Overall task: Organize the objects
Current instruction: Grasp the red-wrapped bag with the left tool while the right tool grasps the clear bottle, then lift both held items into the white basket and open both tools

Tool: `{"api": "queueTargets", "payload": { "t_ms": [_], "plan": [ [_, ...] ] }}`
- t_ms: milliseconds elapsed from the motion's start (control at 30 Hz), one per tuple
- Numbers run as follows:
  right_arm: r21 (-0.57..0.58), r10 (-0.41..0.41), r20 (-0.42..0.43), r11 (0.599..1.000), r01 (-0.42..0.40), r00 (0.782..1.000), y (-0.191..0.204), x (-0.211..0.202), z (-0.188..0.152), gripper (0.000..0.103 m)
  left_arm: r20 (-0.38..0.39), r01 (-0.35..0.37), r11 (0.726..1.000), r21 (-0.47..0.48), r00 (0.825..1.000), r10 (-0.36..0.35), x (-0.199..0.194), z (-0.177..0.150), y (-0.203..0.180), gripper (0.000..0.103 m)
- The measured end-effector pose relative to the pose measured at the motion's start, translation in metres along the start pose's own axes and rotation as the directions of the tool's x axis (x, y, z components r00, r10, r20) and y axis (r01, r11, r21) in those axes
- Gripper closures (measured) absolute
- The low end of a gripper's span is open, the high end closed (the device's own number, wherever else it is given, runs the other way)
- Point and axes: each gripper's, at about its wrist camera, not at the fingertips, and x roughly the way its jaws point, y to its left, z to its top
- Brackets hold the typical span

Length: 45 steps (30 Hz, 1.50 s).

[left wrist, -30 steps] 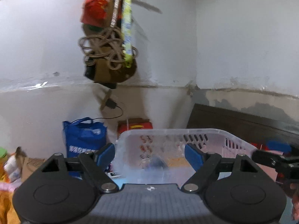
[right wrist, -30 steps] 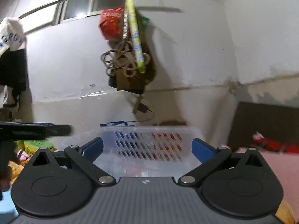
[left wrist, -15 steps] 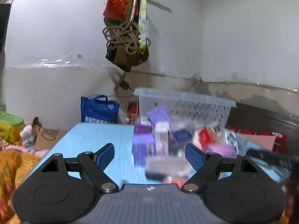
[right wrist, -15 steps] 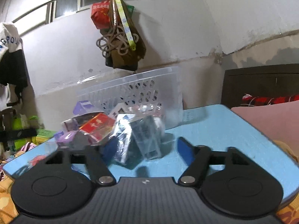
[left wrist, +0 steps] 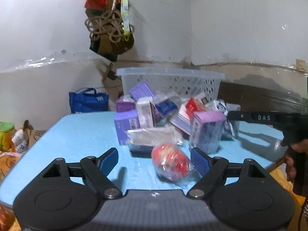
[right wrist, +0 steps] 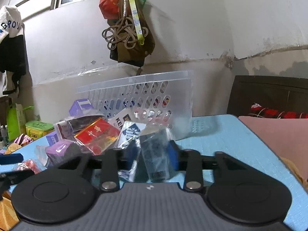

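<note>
Right now the left gripper (left wrist: 155, 158) hovers low over the near part of the blue table (left wrist: 80, 132) with its blue pads spread wide, nothing between them but a red wrapped packet (left wrist: 170, 162) lying on the table just ahead, nearer the right pad and, as far as the blur allows, not squeezed. Beyond it sits a heap of small boxes: a tall purple box (left wrist: 207, 130) stands upright to the right, a flat clear-wrapped pack (left wrist: 154, 137) lies in front, another purple box (left wrist: 126, 127) stands at the left of the pile. Behind the heap, at the far edge of the table, a translucent plastic basket (left wrist: 171, 81) stands upright.

Over on the other side, the right gripper (right wrist: 154, 155) has its pads drawn in close around a dark clear-wrapped box (right wrist: 156, 154), which stands roughly upright between them, at the near right edge of the pile. A red box (right wrist: 97, 134) lies tilted just to its left, and the basket (right wrist: 146, 96) rises behind. In the left view the right gripper (left wrist: 250, 116) reaches in from the right toward the pile.
</note>
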Motion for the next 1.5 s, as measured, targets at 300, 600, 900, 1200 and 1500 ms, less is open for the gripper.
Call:
{"api": "queueTargets", "payload": {
  "t_ms": [300, 600, 900, 1200, 1500],
  "plan": [
    [-0.029, -0.017, -0.008, 0.999, 0.016, 1.000, 0.004, 0.004, 0.004, 0.065, -0.033, 0.016, 1.000, -0.005, 0.999, -0.016, 0.006, -0.007, -0.004, 0.059],
    [-0.025, -0.027, 0.002, 0.999, 0.027, 1.000, -0.001, -0.004, 0.008, 0.070, -0.003, 0.011, 1.000, -0.003, 1.000, -0.011, -0.002, -0.004, 0.000, 0.062],
    [0.003, -0.046, 0.032, 0.999, 0.046, 0.998, -0.007, -0.023, 0.008, 0.070, 0.020, -0.044, 0.999, -0.008, 0.999, 0.044, -0.009, 0.002, 0.014, 0.062],
    [0.017, -0.040, 0.028, 0.999, 0.040, 0.999, -0.007, -0.027, 0.003, 0.070, 0.024, -0.072, 0.997, -0.020, 0.997, 0.072, -0.009, 0.006, 0.025, 0.062],
    [0.043, -0.024, 0.040, 0.999, 0.022, 0.999, -0.013, -0.034, 0.008, 0.070, 0.053, -0.088, 0.996, -0.028, 0.995, 0.089, -0.015, 0.016, 0.032, 0.062]
  ]
}}
